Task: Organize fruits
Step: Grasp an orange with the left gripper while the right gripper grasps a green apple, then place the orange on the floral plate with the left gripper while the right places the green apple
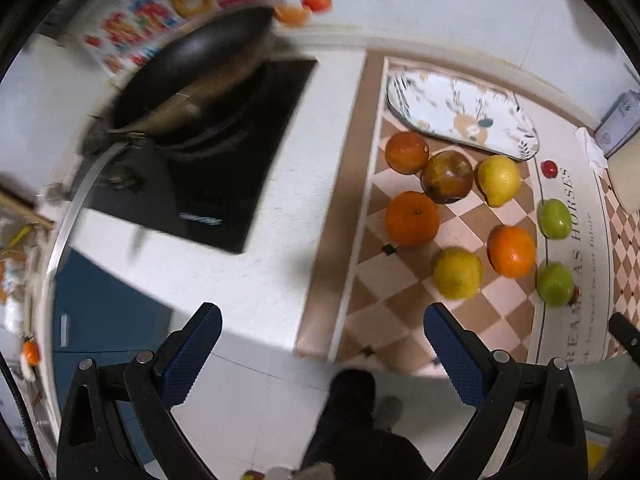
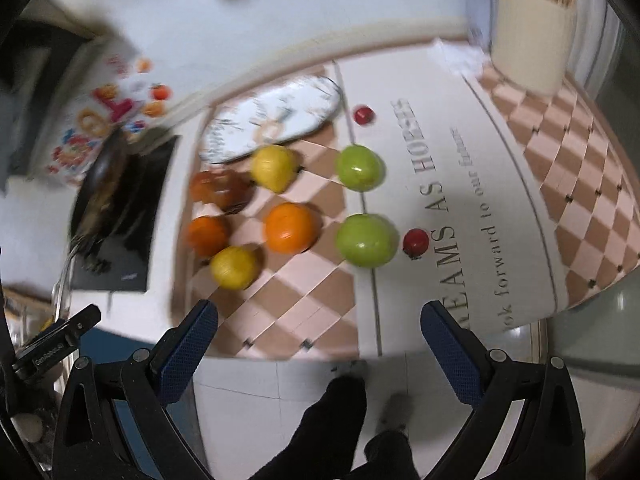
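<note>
Loose fruit lies on a checkered mat (image 1: 384,304) (image 2: 304,304): three oranges (image 1: 412,219) (image 2: 290,227), two lemons (image 1: 458,273) (image 2: 234,267), two green apples (image 1: 554,283) (image 2: 366,240), a dark mottled apple (image 1: 447,176) (image 2: 224,190) and two small red fruits (image 2: 416,241) (image 1: 549,168). An empty patterned oval plate (image 1: 460,112) (image 2: 276,120) lies behind them. My left gripper (image 1: 322,324) is open and empty, near the counter's front edge, left of the fruit. My right gripper (image 2: 319,320) is open and empty, above the mat's front edge, in front of the fruit.
A black pan (image 1: 192,76) sits on a black induction hob (image 1: 224,168) left of the mat. A cream utensil holder (image 2: 532,36) stands at the back right. A colourful box (image 1: 160,20) leans on the wall. The person's legs (image 2: 332,432) show below.
</note>
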